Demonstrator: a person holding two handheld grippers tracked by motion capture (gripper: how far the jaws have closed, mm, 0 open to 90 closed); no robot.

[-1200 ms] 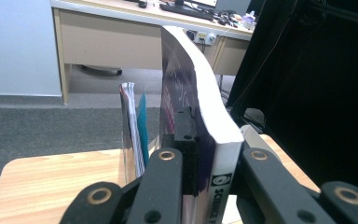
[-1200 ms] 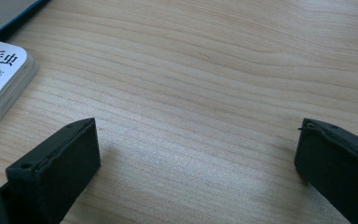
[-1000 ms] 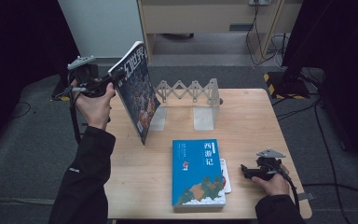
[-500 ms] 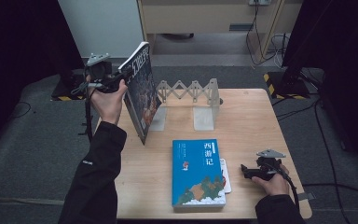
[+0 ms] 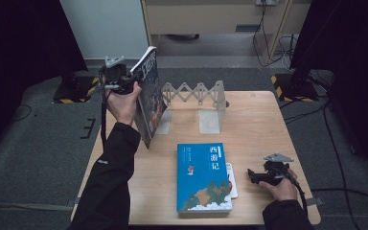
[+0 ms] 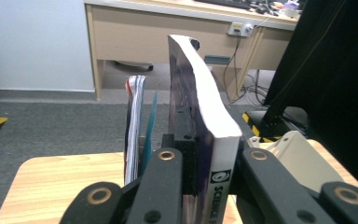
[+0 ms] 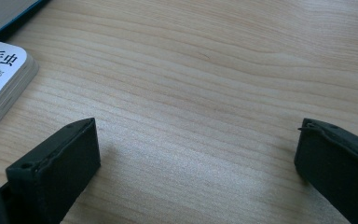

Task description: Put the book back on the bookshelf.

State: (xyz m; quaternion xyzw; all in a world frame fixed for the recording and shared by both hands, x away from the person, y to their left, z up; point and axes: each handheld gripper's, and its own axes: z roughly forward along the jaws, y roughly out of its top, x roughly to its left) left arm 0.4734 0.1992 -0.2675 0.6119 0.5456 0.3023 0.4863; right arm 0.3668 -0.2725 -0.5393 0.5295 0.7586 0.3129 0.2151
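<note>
- High view: the left gripper (image 5: 124,82) is gripping a dark book (image 5: 149,98) by its spine edge and holding it upright above the table's (image 5: 258,120) back-left corner, the lower corner hanging low, near the tabletop. The book is standing just left of a metal rack (image 5: 199,98). A blue book (image 5: 203,176) is lying flat near the front edge, over a white book (image 5: 232,179). The right gripper (image 5: 256,176) is resting on the table, just right of the white book, its jaws pointing toward it.
- Left gripper view: the jaws are clamping tight on the dark book's (image 6: 200,107) spine end, which is rising between them; some pages (image 6: 133,126) are fanning loose on one side. The rack's end plate (image 6: 303,161) is showing beyond.
- Right gripper view: the jaws are standing wide apart over bare wood (image 7: 205,93), holding nothing. The white book's (image 7: 0,79) corner is lying just beyond one jaw.
</note>
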